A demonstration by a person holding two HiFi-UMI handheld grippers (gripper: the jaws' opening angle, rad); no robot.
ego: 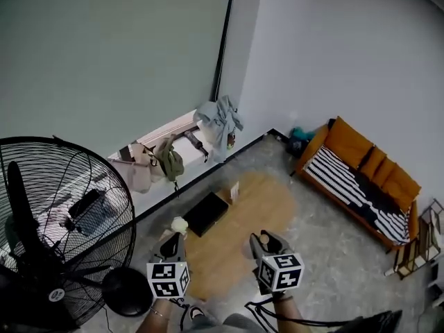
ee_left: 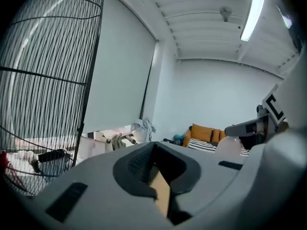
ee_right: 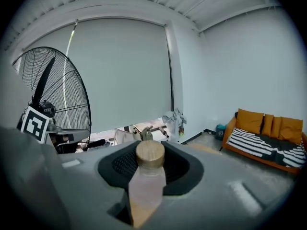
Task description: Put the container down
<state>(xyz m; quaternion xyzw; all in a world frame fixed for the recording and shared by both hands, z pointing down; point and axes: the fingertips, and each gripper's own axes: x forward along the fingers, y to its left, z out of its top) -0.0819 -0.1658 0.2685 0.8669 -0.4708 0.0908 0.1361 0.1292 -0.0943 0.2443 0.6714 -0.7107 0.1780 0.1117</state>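
Container (ee_right: 145, 186) is in the right gripper (ego: 264, 240): clear body clamped between both pads, round wooden lid (ee_right: 150, 153) poking out past the tips. Jaws sit mid-width on it, one pad pressing each side of the body. From the left gripper view I see the same clear body in the right tool at frame right, well off the ground, so it's not put down yet. In head view I can't pick the container out, the jaws cover it; the right tool hangs over the right part of the tan mat (ego: 257, 200) on the grey floor (ego: 326, 255)

Left gripper (ego: 172, 240): jaws narrow, only a thin slit between the pads with tan showing through, nothing I can identify gripped. It's side by side with the right one, well apart from it, by the mat's left edge near the black box (ego: 207, 212). Big standing fan (ego: 55, 234) at far left, orange sofa (ego: 361, 179) against the right wall
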